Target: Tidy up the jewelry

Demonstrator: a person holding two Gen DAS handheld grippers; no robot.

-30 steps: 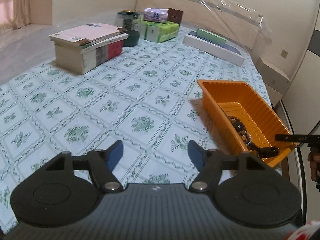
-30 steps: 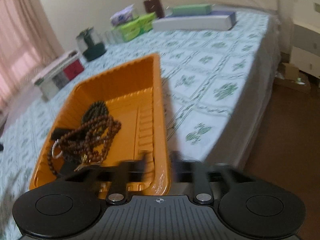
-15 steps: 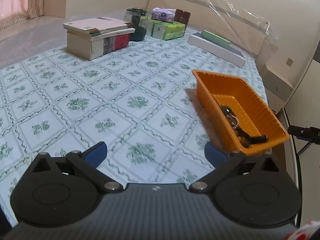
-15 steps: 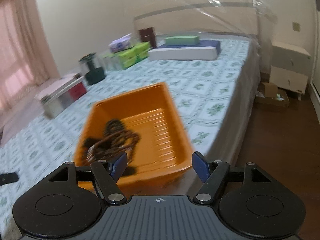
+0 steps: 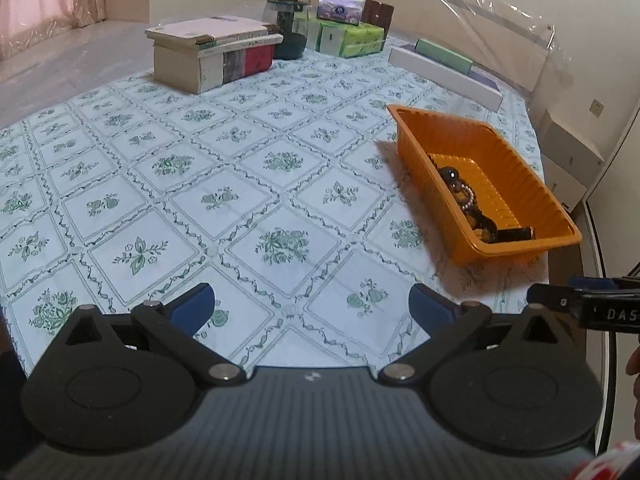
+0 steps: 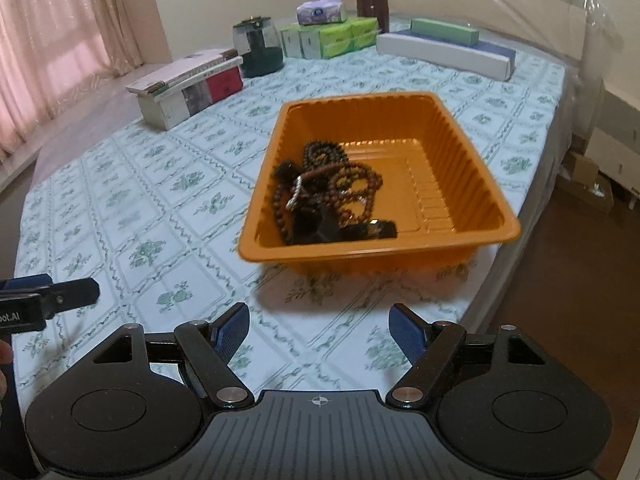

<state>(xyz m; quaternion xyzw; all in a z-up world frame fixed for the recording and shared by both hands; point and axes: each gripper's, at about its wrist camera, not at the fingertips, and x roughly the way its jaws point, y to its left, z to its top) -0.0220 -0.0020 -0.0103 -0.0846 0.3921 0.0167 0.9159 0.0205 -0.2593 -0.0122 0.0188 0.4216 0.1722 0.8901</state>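
Tongs came nearest in both views: the left tongs [image 5: 312, 306] stood spread wide with nothing between them, having just been opening, and the right tongs [image 6: 320, 330] had likewise just been opening, empty over the bed [image 6: 152, 200]. Beyond the right tongs, at twelve o'clock, sat the orange tray [image 6: 472, 152] near the bed's edge, beaded jewelry [image 6: 328, 196] heaped inside. Collecting looked finished; next, I judged, any tidying meant reaching into that tangle.
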